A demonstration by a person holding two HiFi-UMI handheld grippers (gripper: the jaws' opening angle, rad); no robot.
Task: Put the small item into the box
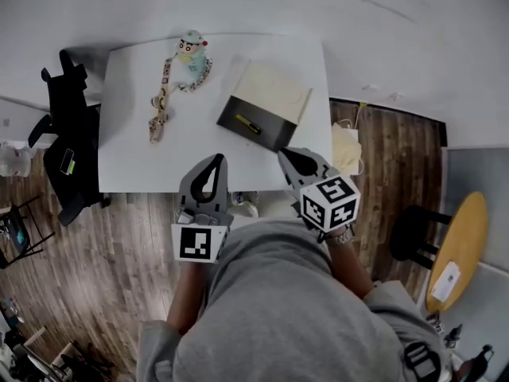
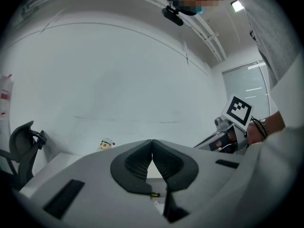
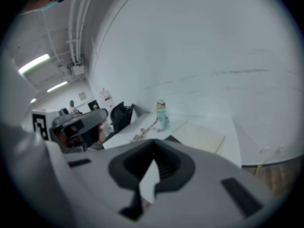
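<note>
Looking down in the head view, I find the small yellow item (image 1: pixel 247 123) lying in the dark tray of the open box (image 1: pixel 274 94) on the desk (image 1: pixel 127 150). I judge placement done, or nearly so. My left hand-held gripper (image 1: pixel 213 159) and right hand-held gripper (image 1: pixel 284 153) sit at the desk's near edge, well apart from the box.

Left gripper view: jaws together, nothing held.

Right gripper view: jaws together, nothing held.

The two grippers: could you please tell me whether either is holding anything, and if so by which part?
Nothing is held: the left gripper and the right gripper are both shut, with nothing between their jaws.
</note>
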